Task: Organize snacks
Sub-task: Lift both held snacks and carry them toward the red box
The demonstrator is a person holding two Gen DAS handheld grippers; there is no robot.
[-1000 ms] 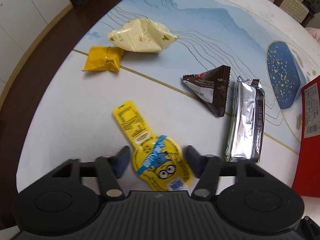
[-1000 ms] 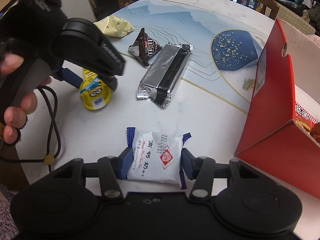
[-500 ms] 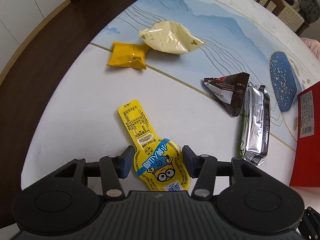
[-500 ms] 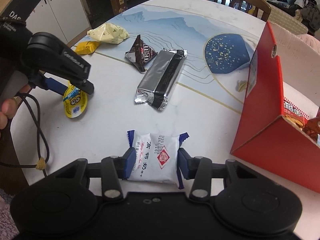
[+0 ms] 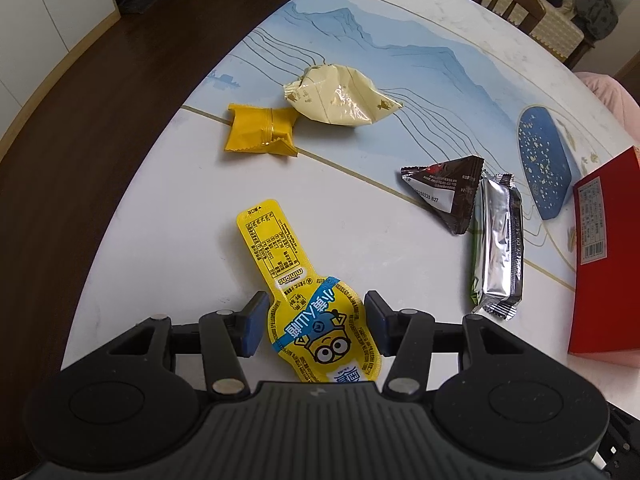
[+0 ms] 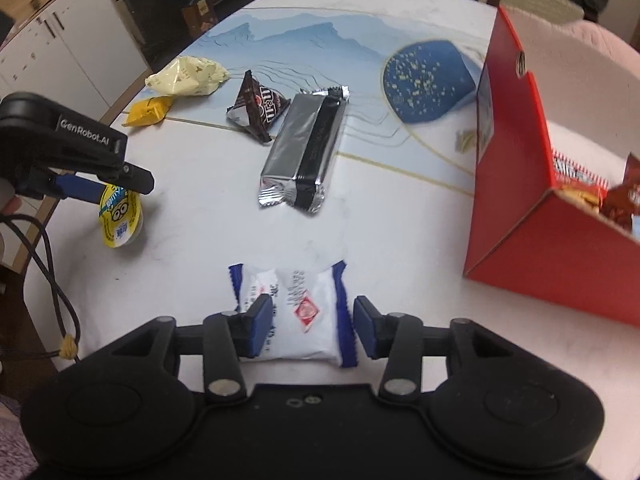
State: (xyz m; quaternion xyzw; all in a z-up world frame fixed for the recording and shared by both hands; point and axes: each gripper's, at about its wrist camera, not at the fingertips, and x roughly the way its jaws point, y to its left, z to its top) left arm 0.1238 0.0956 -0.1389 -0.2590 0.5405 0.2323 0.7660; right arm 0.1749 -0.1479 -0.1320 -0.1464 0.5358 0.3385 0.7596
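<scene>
Left fingers: my left gripper (image 5: 315, 322) sits low at the near left edge of the counter (image 5: 180, 208), part open around the round end of the yellow Minions jelly pack (image 5: 320, 332). The left pad (image 5: 253, 323) is just beside the pack's edge and the right pad looks to touch it; whether I am truly squeezing it, I cannot tell.

Jelly pack: its long tab points away from me toward the counter's far left edge.

Right fingers: my right gripper (image 6: 312, 326) is part open around a white biscuit packet with blue ends (image 6: 298, 312) at the near edge. The left pad (image 6: 261, 326) presses on the wrapper; the right pad stands just beside the blue seam, a thin gap showing.

Other snacks: a silver-and-black wrapped bar (image 6: 306, 152) lies mid-counter, with a brown triangular M&M's pouch (image 6: 258, 108) touching its far left corner. Farther off, by the left edge, a pale yellow crumpled bag (image 5: 340, 100) touches a small orange-yellow candy packet (image 5: 260, 132).

Box: a red cardboard box (image 6: 516, 184) stands open at the right edge of the counter, with snack packets (image 6: 580, 184) already inside.
</scene>
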